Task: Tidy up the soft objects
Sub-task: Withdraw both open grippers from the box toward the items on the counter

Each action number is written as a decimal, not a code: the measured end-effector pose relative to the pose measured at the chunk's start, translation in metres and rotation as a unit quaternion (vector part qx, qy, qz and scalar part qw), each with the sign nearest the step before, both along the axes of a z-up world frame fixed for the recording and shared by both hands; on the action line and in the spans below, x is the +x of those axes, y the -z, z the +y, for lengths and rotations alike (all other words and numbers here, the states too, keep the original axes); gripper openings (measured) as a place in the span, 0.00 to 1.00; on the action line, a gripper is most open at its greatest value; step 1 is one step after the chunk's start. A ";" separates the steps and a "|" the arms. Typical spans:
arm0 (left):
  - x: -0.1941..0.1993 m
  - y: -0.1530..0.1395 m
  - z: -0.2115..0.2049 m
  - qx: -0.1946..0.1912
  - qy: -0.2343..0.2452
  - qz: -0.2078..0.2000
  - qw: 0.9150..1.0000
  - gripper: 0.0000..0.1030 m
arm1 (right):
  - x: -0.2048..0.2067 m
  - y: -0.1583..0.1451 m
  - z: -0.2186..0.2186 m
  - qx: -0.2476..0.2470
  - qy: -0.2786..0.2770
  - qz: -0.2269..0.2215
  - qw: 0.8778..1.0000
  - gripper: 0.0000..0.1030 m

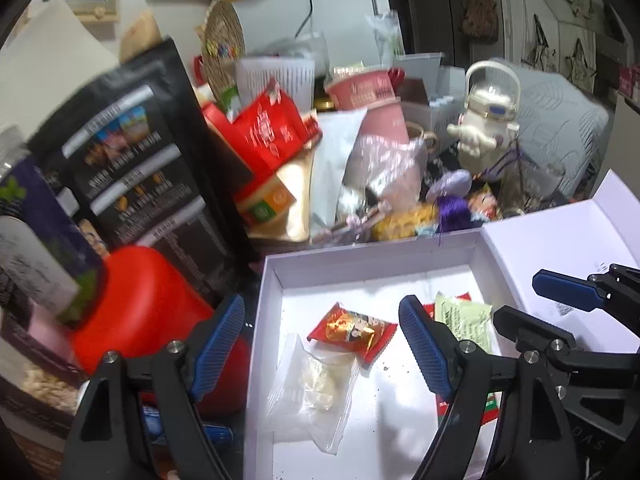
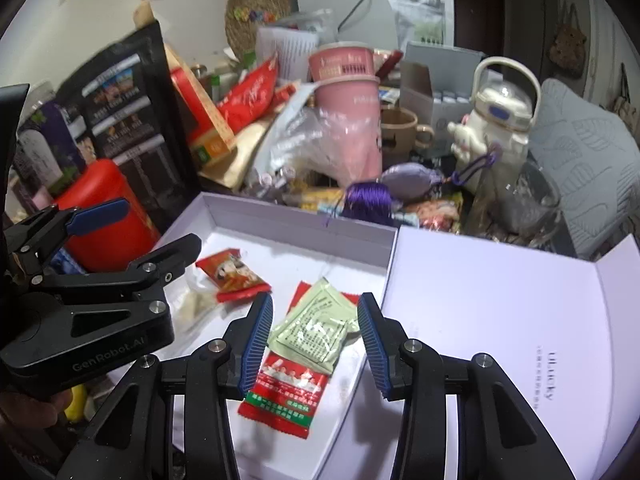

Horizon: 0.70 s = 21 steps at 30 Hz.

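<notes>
Box: a shallow white box lies open on the near side of the crowded tabletop, its lid folded flat to the right.
Contents: four soft packets rest on the box floor. A red-and-green sachet lies nearest, a pale green sachet overlapping its far end. Further left sits a red snack packet, and just near of it a clear zip bag with a pale lump inside.
Left claw: the left claw hangs tilted down over the left part of the box, its blue pads wide apart and holding nothing; the red snack packet and the zip bag lie below the gap.
Right claw: the right claw points down at the right part of the box, its pads partly apart on either side of the pale green sachet and not pressing it.
Around: a red canister stands just left of the box, a tall black bag behind it.
Far side: a heap of clutter crowds the box's far wall, with a pink cup, a white figure-shaped bottle and a purple tassel touching the rim.
</notes>
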<state>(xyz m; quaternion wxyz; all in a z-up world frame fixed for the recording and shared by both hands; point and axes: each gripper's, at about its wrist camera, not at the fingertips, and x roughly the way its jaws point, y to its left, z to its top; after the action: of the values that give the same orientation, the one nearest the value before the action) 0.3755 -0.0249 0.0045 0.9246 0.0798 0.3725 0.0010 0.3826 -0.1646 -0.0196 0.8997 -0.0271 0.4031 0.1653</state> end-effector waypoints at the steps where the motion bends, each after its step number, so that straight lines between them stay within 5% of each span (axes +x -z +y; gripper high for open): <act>1: -0.002 -0.004 0.001 -0.002 0.001 -0.005 1.000 0.77 | -0.002 -0.004 -0.001 0.003 -0.001 -0.005 1.000 0.43; 15: -0.057 -0.060 0.009 -0.012 0.000 -0.090 0.996 0.78 | -0.057 -0.072 -0.016 0.027 -0.007 -0.100 0.995 0.43; 21: -0.091 -0.081 0.007 -0.005 -0.001 -0.139 0.990 0.78 | -0.090 -0.097 -0.015 0.028 -0.016 -0.148 0.988 0.58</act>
<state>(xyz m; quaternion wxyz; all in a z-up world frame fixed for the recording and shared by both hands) 0.2849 -0.0178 0.0857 0.9679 0.0736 0.2401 0.0112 0.2921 -0.1793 0.0779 0.9471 -0.0326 0.2600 0.1850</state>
